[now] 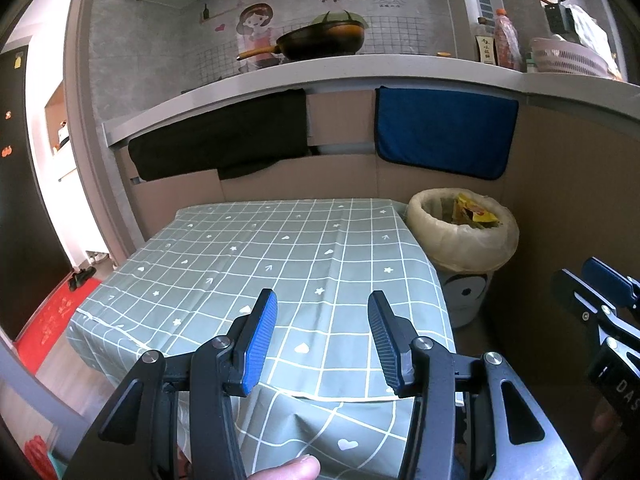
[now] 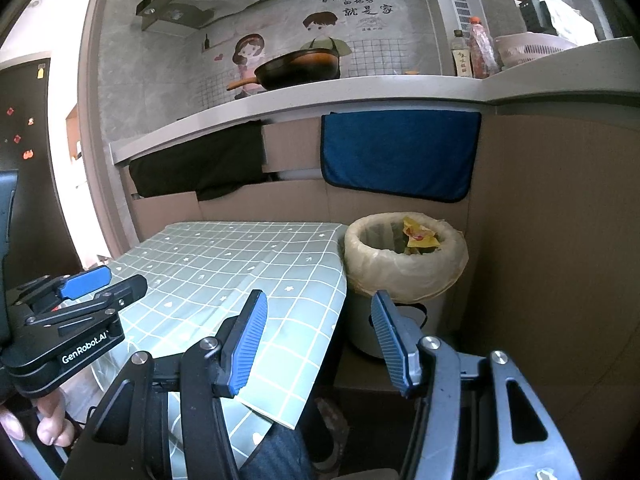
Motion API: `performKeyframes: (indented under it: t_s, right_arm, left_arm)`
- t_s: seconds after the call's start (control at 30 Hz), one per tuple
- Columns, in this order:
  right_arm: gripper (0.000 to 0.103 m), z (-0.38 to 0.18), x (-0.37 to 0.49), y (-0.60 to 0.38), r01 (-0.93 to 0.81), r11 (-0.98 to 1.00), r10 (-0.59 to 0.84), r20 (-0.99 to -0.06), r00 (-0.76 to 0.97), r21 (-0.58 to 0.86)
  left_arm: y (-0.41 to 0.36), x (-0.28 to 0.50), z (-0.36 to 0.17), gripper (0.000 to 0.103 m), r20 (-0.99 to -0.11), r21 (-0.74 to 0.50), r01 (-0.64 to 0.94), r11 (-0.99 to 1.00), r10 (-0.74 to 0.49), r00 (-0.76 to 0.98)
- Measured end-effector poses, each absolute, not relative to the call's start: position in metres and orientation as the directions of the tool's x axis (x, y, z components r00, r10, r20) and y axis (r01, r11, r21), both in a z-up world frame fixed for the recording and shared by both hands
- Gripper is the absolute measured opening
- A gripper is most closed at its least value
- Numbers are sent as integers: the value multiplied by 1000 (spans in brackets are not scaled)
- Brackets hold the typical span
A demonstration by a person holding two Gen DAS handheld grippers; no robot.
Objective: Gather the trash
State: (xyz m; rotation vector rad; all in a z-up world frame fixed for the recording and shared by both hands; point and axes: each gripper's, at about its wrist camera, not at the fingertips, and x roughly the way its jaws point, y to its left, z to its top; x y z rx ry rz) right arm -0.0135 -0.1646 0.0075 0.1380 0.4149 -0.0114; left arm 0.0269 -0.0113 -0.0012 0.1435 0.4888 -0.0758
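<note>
A worktop (image 1: pixel 224 264) under a green checked tablecloth fills the centre of the left wrist view and the lower left of the right wrist view. Behind it, a blue towel (image 1: pixel 444 132) and a black cloth (image 1: pixel 220 136) hang from the kitchen counter, where a wok (image 1: pixel 320 40) sits at upper centre. Just beside the worktop's right edge stands the trash bin (image 2: pixel 404 264), lined with a pale bag, with yellow wrappers (image 2: pixel 418 234) inside. The left claw (image 1: pixel 322 342) is spread wide and empty over the cloth. The right claw (image 2: pixel 320 344) is likewise wide and empty, near the bin.
</note>
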Motion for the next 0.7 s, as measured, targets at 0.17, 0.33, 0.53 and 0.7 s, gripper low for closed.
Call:
performKeyframes:
  t_s: [0.17, 0.33, 0.53, 0.7]
  right_arm:
    - [52, 7, -13, -165, 38, 991, 18, -404, 915, 129]
    - [52, 7, -13, -167, 39, 991, 15, -402, 916, 127]
    - [52, 6, -12, -169, 36, 991, 18, -404, 915, 126]
    - [52, 6, -13, -169, 38, 991, 16, -401, 916, 125]
  left_arm:
    - [-10, 28, -1, 48, -474, 119, 110, 987, -41, 880]
    - [-10, 28, -2, 48, -474, 121, 111, 986, -41, 879]
    - [-13, 27, -2, 48, -475, 119, 110, 987, -41, 879]
    - [-13, 25, -2, 48, -473, 124, 127, 984, -54, 880]
